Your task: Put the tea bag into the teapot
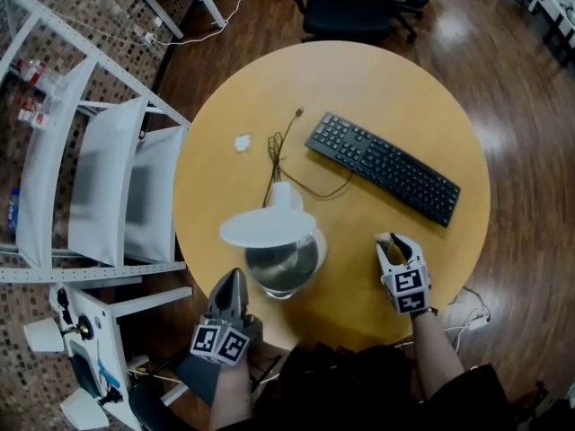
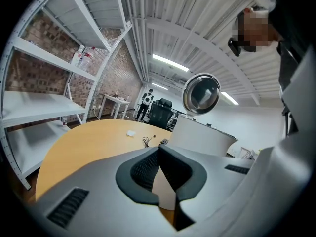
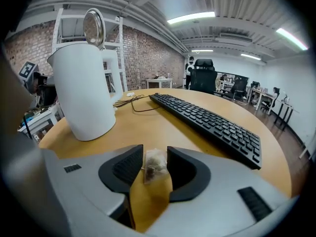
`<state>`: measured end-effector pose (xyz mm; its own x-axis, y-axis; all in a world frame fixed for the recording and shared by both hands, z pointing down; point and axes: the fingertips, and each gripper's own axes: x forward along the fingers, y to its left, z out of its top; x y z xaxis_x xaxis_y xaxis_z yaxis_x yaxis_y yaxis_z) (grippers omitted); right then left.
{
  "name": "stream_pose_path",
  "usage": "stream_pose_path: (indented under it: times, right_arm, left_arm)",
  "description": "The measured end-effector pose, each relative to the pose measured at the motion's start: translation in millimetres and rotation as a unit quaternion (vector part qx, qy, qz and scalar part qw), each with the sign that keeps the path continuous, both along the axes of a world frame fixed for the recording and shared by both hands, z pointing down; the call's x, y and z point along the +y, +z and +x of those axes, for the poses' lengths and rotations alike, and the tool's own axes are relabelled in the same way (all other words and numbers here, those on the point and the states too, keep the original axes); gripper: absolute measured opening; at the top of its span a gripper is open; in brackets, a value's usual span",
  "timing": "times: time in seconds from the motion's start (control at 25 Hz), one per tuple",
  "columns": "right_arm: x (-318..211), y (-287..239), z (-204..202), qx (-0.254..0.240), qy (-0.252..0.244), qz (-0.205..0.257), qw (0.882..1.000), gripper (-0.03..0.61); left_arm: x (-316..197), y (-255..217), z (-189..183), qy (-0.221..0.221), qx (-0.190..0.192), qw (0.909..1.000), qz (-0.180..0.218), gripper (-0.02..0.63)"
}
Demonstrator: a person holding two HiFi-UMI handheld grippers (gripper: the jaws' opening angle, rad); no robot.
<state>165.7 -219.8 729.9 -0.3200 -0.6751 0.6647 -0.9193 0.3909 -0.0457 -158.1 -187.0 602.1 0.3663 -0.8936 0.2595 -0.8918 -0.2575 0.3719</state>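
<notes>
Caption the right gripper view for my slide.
Tea bag between the parted jaws of the right gripper; open-lidded white teapot left, black keyboard right.

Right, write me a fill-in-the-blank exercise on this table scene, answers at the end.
1. The lid of the teapot stands ____.
2. Between the jaws of the right gripper sits the ____.
3. The keyboard is coloured ____.
4. The jaws of the left gripper, with nothing between them, are ____.
Missing words: open; tea bag; black; shut.
</notes>
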Motion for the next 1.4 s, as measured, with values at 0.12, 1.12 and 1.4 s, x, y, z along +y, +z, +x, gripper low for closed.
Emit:
stream_pose_path:
  times: [0.12, 1.12, 1.4]
  right_arm:
    - [0.8, 2.9, 1.8, 0.005, 0.000, -0.008, 1.000, 0.126]
    - [-12.8, -65.3, 3.8, 0.016, 0.044, 0.074, 0.996, 0.003]
    - [4.5, -129.1, 14.1, -0.018, 0.085, 0.137, 0.987, 0.000]
  left_arm:
    - [6.2, 1.8, -0.5, -0.003, 0.002, 1.0000, -0.005, -0.006]
    - [-2.0, -19.9, -29.8, -0.037, 0.038, 0.9981, 0.034, -0.007]
    - [-23.5, -52.5, -28.4, -0.023, 0.025, 0.9968, 0.072, -0.006]
